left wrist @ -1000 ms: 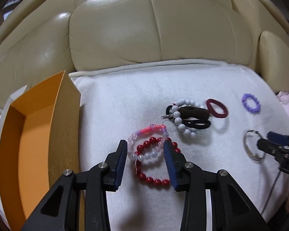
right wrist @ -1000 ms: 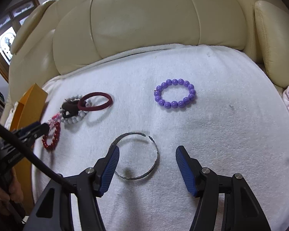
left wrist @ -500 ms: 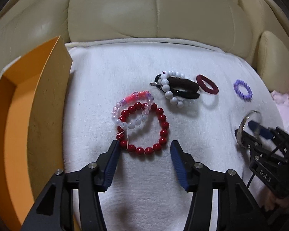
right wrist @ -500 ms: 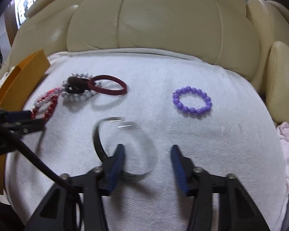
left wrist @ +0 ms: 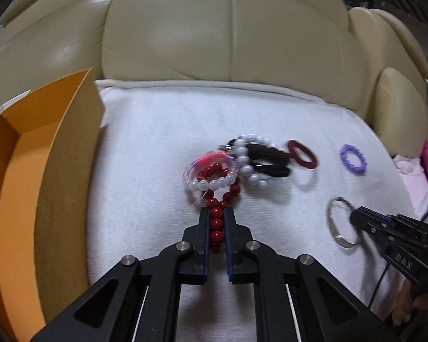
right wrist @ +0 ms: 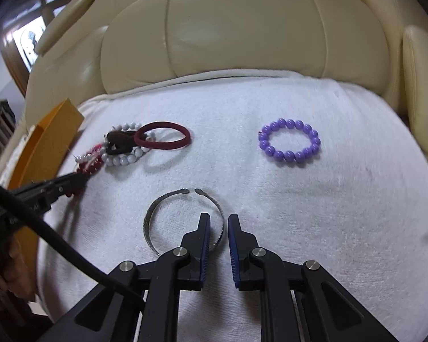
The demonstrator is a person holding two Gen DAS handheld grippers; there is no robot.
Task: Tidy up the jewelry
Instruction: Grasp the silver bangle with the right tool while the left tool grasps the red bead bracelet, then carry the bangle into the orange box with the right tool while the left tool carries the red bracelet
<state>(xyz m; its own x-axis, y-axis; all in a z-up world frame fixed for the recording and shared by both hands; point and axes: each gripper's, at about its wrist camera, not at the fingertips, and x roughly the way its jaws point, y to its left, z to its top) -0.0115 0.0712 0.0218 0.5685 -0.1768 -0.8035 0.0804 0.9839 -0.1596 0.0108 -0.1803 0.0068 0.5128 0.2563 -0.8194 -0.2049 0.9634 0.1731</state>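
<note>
The left tongs [left wrist: 216, 213] pinch the red bead bracelet [left wrist: 216, 199], its squeezed loop stretching straight ahead; the orange cardboard box [left wrist: 42, 171] stands to their left. The right tongs [right wrist: 219, 222] clamp the thin silver cuff bangle [right wrist: 182, 219], lying mostly leftward.
</note>
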